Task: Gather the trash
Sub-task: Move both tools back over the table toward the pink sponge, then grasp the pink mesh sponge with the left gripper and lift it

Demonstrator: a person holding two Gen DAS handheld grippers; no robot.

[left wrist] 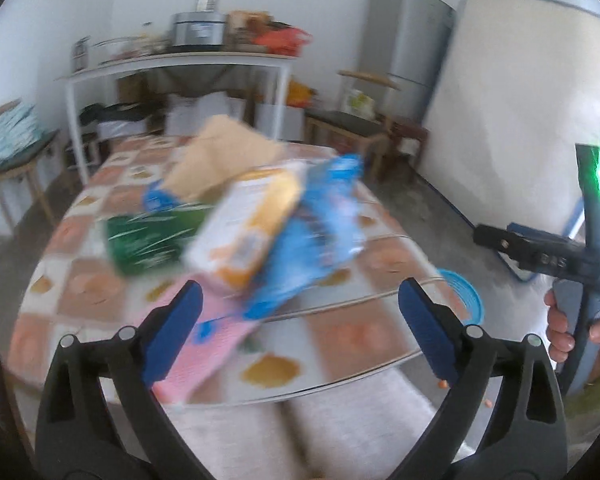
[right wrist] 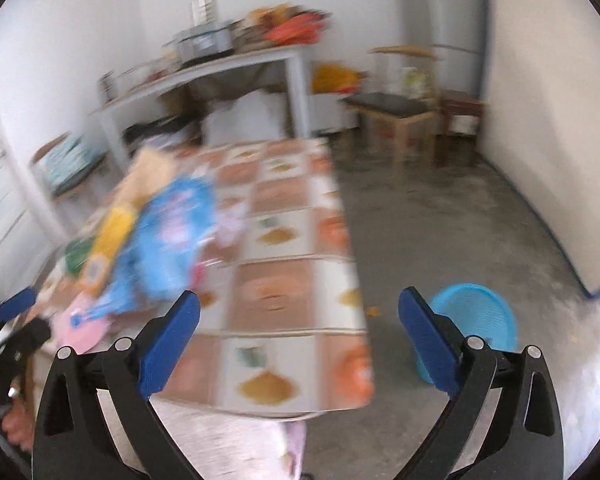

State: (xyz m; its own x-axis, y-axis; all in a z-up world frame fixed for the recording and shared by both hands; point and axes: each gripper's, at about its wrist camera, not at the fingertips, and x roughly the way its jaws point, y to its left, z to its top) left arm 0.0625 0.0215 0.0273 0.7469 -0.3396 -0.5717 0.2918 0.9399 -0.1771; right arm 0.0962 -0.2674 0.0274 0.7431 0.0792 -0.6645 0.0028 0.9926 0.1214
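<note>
A pile of trash lies on the table with the patterned cloth (left wrist: 340, 336): a blue crinkled wrapper (left wrist: 312, 236), a white and yellow packet (left wrist: 248, 228), a green packet (left wrist: 152, 240), a tan bag (left wrist: 224, 156) and a pink flat packet (left wrist: 204, 344). My left gripper (left wrist: 300, 316) is open and empty just in front of the pile. My right gripper (right wrist: 300, 320) is open and empty over the table's near right part (right wrist: 276, 292); the blue wrapper (right wrist: 168, 236) lies to its left. A blue bin (right wrist: 476, 320) stands on the floor right of the table; it also shows in the left wrist view (left wrist: 466, 294).
A white shelf table (left wrist: 172, 64) with clutter stands at the back wall. Chairs (left wrist: 348, 128) and a grey fridge (left wrist: 408, 40) stand at the back right. A mattress (left wrist: 516, 112) leans on the right wall. Both views are motion-blurred.
</note>
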